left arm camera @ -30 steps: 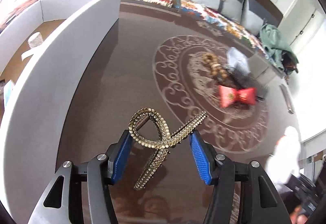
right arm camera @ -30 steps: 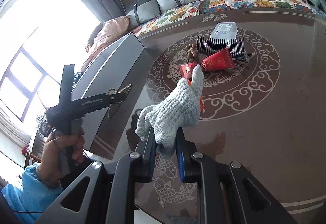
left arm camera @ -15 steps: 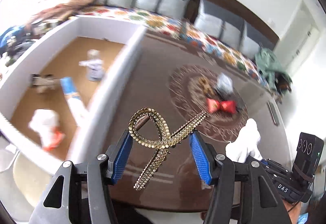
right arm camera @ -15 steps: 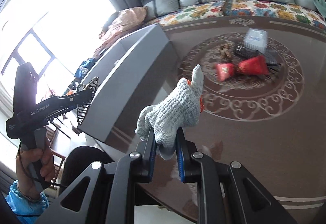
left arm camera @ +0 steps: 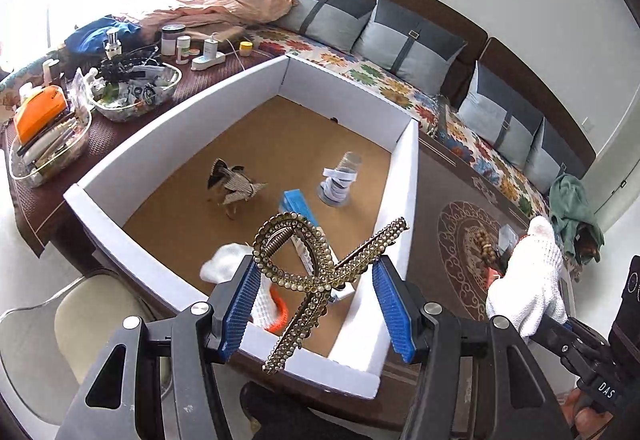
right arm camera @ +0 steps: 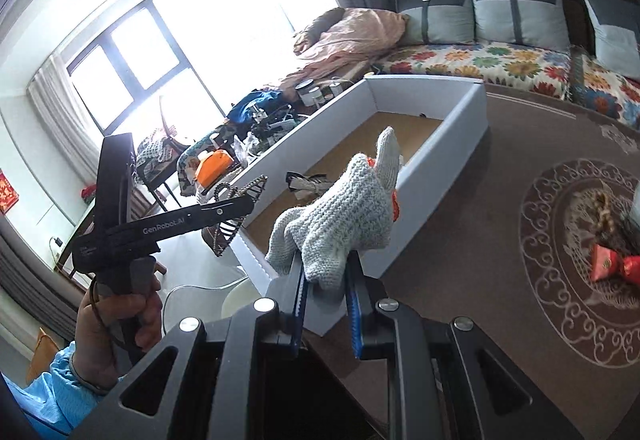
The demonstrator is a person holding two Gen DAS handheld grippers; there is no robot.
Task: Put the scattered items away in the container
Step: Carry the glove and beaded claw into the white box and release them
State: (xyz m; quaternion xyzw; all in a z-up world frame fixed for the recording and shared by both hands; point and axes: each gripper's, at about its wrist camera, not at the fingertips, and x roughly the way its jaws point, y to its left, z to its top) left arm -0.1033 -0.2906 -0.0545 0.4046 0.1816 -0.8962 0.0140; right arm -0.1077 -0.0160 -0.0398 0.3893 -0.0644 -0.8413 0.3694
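Lying inside the white box [left arm camera: 396,176]: bow [left arm camera: 232,186], glove [left arm camera: 228,264], blue tube [left arm camera: 298,210].

My left gripper [left arm camera: 316,300] clamped a gold, bead-studded hair clip [left arm camera: 320,268] between its blue pads [left arm camera: 240,304], the clip's crossed arms reaching toward one o'clock and six o'clock. Beyond it lay the white-walled box [left arm camera: 404,176] with its brown floor. Inside, a striped bow [left arm camera: 232,184] sat at eleven o'clock of the clip, a white wrapped roll [left arm camera: 340,180] at twelve, a blue carton [left arm camera: 298,210] just behind the clip, and a white glove with an orange cuff [left arm camera: 228,260] at nine. At three o'clock my right gripper [left arm camera: 560,332] pinched a white knit glove [left arm camera: 528,280] over the dark patterned table [left arm camera: 452,232].
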